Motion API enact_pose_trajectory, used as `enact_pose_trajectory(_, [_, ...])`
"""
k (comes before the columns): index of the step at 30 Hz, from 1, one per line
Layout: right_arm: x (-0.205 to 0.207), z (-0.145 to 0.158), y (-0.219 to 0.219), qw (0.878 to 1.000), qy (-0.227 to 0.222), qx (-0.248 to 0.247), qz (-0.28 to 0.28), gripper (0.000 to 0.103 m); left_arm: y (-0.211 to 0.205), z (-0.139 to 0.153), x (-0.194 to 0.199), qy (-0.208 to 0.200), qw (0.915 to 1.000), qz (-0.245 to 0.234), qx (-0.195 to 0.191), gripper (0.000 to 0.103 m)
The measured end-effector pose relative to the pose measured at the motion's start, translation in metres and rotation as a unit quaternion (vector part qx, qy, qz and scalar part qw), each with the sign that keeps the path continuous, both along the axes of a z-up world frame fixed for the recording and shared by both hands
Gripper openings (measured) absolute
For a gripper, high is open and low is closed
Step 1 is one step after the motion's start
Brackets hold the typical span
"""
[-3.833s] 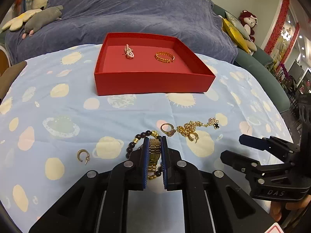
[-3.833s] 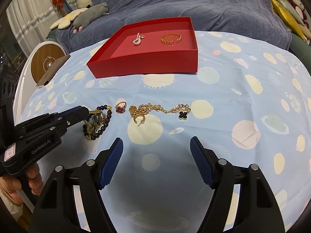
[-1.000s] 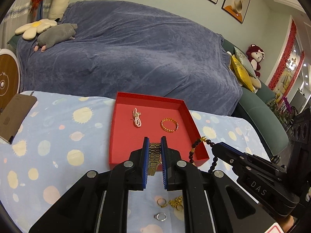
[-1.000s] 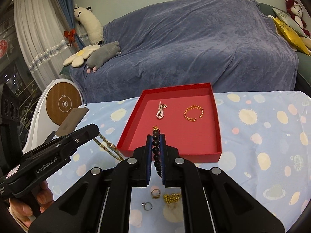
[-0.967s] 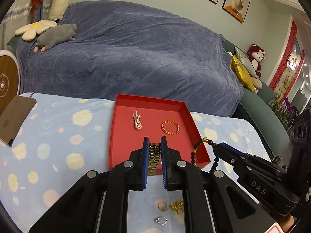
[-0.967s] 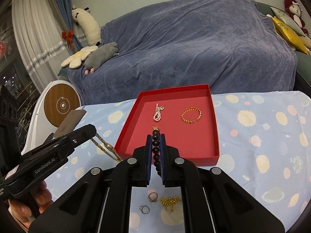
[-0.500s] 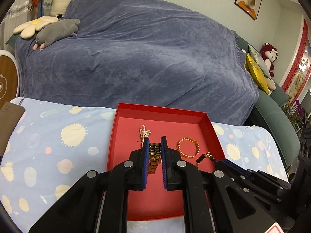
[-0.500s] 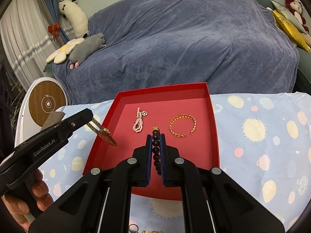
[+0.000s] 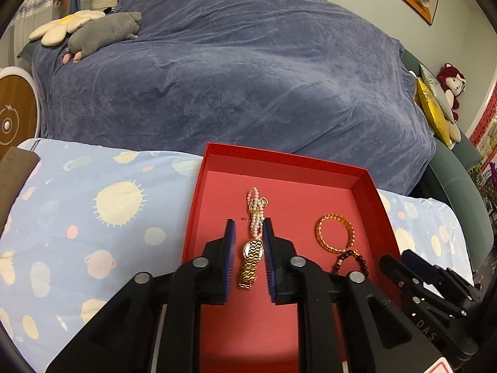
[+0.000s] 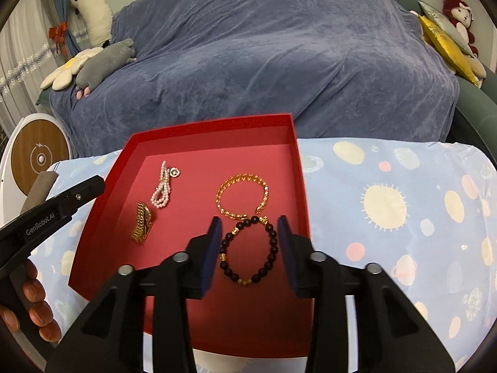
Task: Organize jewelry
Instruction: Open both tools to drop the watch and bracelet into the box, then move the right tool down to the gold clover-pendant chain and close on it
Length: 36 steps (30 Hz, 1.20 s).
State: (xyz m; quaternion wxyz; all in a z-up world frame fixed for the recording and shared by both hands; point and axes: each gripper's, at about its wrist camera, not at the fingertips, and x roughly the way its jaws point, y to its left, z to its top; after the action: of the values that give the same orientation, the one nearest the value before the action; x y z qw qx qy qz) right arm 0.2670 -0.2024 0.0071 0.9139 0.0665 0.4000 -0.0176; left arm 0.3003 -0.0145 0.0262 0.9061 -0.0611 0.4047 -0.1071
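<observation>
A red tray [image 9: 279,160] [image 10: 198,127] sits on the patterned cloth. In it lie a pearl strand [image 9: 255,214] [image 10: 162,190], a gold bangle [image 9: 335,237] [image 10: 242,197], a gold watch [image 9: 251,262] [image 10: 141,222] and a dark bead bracelet [image 10: 248,253] [image 9: 349,260]. My left gripper [image 9: 248,236] is open above the tray, and the watch lies free on the tray floor between its fingers. My right gripper [image 10: 249,227] is open above the tray, and the bead bracelet lies flat between its fingers.
A sofa under a blue throw [image 9: 242,71] stands just behind the table. Plush toys [image 10: 93,62] lie on its left end, and cushions with a red monkey toy [image 10: 459,15] on its right. A round white and wood device [image 10: 37,155] stands at the left.
Both grippers have opened and let go: the gold watch and the bead bracelet now lie on the tray floor. Both grippers have moved forward over the tray.
</observation>
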Motion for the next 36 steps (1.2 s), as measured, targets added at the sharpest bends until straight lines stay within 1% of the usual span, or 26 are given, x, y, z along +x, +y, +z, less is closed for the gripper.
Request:
enact_pose_trajectory(1, [-0.001,0.003,-0.002,1.0,-0.003,0.001,0.001,0.043,0.002,0.003,-0.002,-0.006,1.0,0.006,0.003,0.035])
enact_pose_trajectory(2, [-0.005,0.007,-0.001,1.0,-0.008,0.002,0.003,0.043,0.004,0.006,-0.005,-0.013,0.9998,0.011,0.005,0.044])
enact_pose_trajectory(3, [-0.008,0.011,0.0,1.0,-0.014,0.003,0.005,0.044,0.005,0.009,-0.007,-0.016,0.9998,0.013,0.005,0.047])
enact_pose_trajectory(5, [-0.015,0.02,0.004,1.0,-0.024,-0.005,0.011,0.045,0.008,0.015,-0.013,-0.019,0.9997,0.014,0.002,0.049])
enact_pose_trajectory(6, [-0.02,0.024,0.006,0.999,-0.029,-0.011,0.015,0.046,0.01,0.018,-0.017,-0.021,0.9997,0.015,0.0,0.053])
enact_pose_trajectory(8, [-0.034,0.031,0.009,0.999,-0.039,-0.019,0.022,0.052,0.014,0.024,-0.025,-0.024,0.9996,0.014,-0.004,0.059])
enact_pose_trajectory(9, [-0.041,0.034,0.01,0.999,-0.041,-0.02,0.025,0.053,0.014,0.026,-0.03,-0.025,0.9996,0.015,-0.003,0.06])
enact_pose_trajectory(13, [-0.066,0.044,0.006,0.999,-0.045,0.003,0.025,0.053,0.024,0.034,-0.054,-0.029,0.9994,0.014,-0.008,0.062])
enact_pose_trajectory(17, [-0.091,0.052,0.006,0.998,-0.057,0.02,0.027,0.054,0.038,0.036,-0.087,-0.036,0.9993,0.007,0.01,0.063])
enact_pose_trajectory(19, [-0.103,0.051,0.009,0.998,-0.054,0.013,0.034,0.056,0.046,0.034,-0.106,-0.038,0.9991,-0.001,0.022,0.063])
enact_pose_trajectory(21, [-0.117,0.048,0.01,0.998,-0.047,0.005,0.041,0.056,0.054,0.03,-0.124,-0.034,0.9988,-0.004,0.036,0.063])
enact_pose_trajectory(24, [-0.141,0.042,0.007,0.998,-0.043,0.004,0.04,0.056,0.064,0.025,-0.152,-0.035,0.9986,-0.007,0.039,0.063])
enact_pose_trajectory(27, [-0.159,0.028,0.004,0.999,-0.021,0.021,0.04,0.056,0.074,0.01,-0.174,-0.022,0.9989,0.003,0.041,0.063])
enact_pose_trajectory(30, [-0.17,0.022,0.007,0.999,-0.014,0.015,0.05,0.056,0.079,0.002,-0.185,-0.007,0.9995,0.007,0.03,0.063])
enact_pose_trajectory(34, [-0.185,0.008,0.009,0.998,-0.005,-0.006,0.058,0.056,0.077,-0.004,-0.196,-0.016,0.9987,-0.004,0.048,0.063])
enact_pose_trajectory(36, [-0.187,0.0,0.005,0.998,0.007,-0.005,0.057,0.056,0.081,-0.008,-0.199,-0.013,0.9988,0.0,0.046,0.063])
